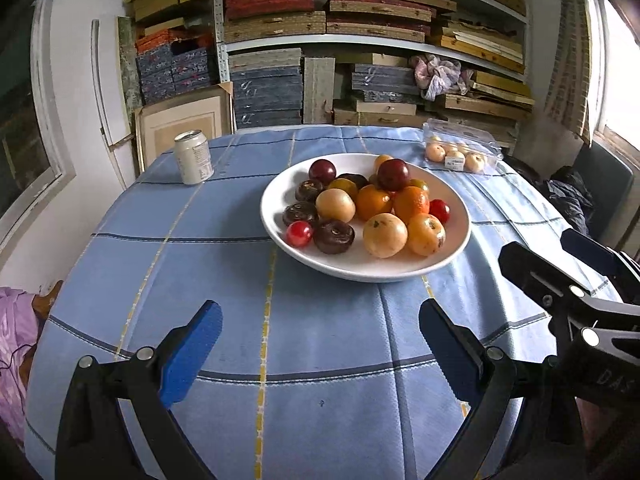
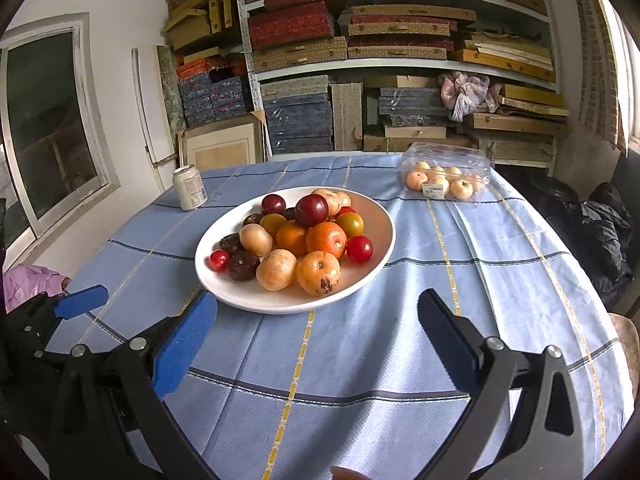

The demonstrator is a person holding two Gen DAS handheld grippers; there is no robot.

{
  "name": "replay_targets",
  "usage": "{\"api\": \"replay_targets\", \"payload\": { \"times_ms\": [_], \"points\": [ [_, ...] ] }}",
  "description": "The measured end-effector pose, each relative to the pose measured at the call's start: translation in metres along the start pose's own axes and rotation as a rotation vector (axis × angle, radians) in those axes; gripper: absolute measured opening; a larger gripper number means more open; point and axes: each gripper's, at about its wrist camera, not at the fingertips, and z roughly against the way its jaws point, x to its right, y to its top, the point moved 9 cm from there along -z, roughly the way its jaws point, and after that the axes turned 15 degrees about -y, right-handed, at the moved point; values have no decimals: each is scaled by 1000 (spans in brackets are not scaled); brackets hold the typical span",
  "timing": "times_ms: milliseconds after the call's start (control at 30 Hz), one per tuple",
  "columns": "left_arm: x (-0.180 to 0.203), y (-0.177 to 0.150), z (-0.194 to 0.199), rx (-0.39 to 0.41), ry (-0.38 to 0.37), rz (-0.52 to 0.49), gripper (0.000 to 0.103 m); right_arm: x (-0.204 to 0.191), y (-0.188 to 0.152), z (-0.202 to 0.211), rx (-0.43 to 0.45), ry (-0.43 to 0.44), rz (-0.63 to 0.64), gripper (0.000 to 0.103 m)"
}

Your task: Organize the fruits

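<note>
I am holding my left gripper (image 1: 320, 344) and right gripper (image 2: 316, 340) released and empty above the tabletop (image 2: 360, 360), just short of the white bowl (image 2: 376, 216) piled with fruits (image 2: 320, 272). I am judging a near pale fruit best: approach from above, straddling only 1, squeezing gently.

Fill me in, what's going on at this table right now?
A person holds both grippers open above the blue tablecloth, gripping nothing. The left gripper and right gripper both face a white bowl heaped with mixed fruit. A clear plastic box of pale fruit sits behind it to the right, a drink can behind it to the left. No fruit is held.
</note>
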Motion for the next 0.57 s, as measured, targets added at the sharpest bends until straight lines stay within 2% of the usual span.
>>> {"api": "replay_targets", "payload": {
  "times_ms": [133,267,567],
  "points": [
    [0,0,1,15,-21,12,99,0,0,0,0,0,-2,99],
    [-5,2,4,41,-4,29,99,1,2,3,2,1,-15,99],
    [-6,3,4,39,13,24,99,1,2,3,2,1,-16,99]
  ]
}}
